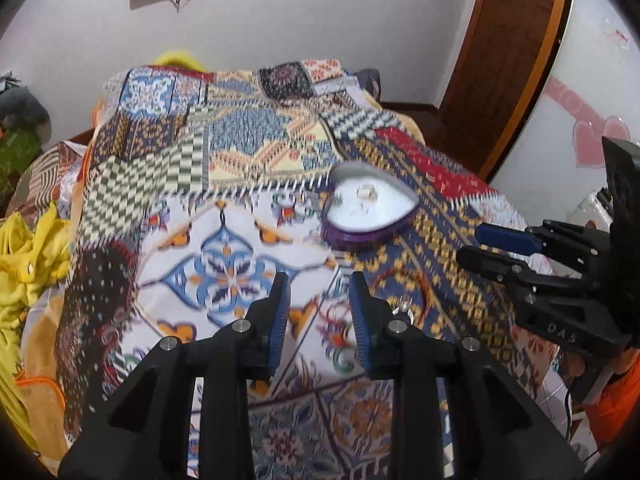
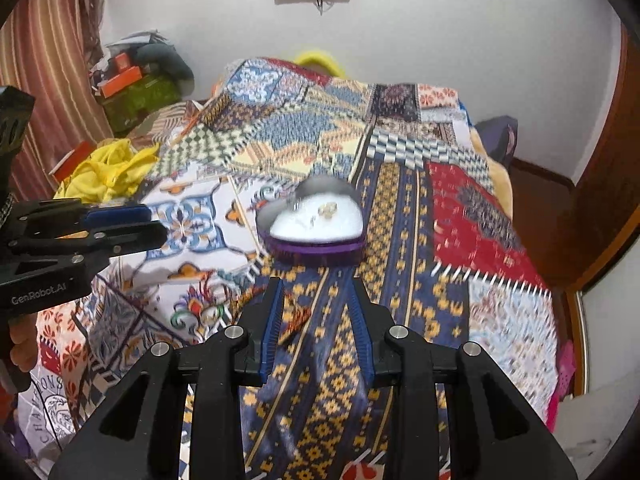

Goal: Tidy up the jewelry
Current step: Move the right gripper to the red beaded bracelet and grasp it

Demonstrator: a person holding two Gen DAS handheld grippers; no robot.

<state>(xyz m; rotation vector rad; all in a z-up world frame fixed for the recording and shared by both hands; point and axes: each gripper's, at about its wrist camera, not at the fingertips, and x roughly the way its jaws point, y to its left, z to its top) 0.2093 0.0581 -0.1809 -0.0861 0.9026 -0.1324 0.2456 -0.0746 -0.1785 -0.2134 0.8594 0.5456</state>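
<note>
on the patterned patchwork bedspread [image 2: 404, 220] sits an open heart-shaped purple jewelry box [image 2: 316, 236] with white lining, a small gold piece [image 2: 329, 209] resting inside, likely staged for more. both the left gripper [image 1: 318, 300] and right gripper [image 2: 316, 304] hover short of it, jaws parted and empty. a pale wall [image 2: 440, 20] and brown wooden door [image 1: 508, 60] lie behind.

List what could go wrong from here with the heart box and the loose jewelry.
1. The heart-shaped box sits open on a soft patterned quilt; a nudge from either tool might tip it and spill the small pieces inside.
2. A ring-like piece lies on the busy print beside the left tool; it is easy to lose sight of or push into a fold.
3. Both views are motion-blurred, so the open right tool may misjudge its approach.
</note>
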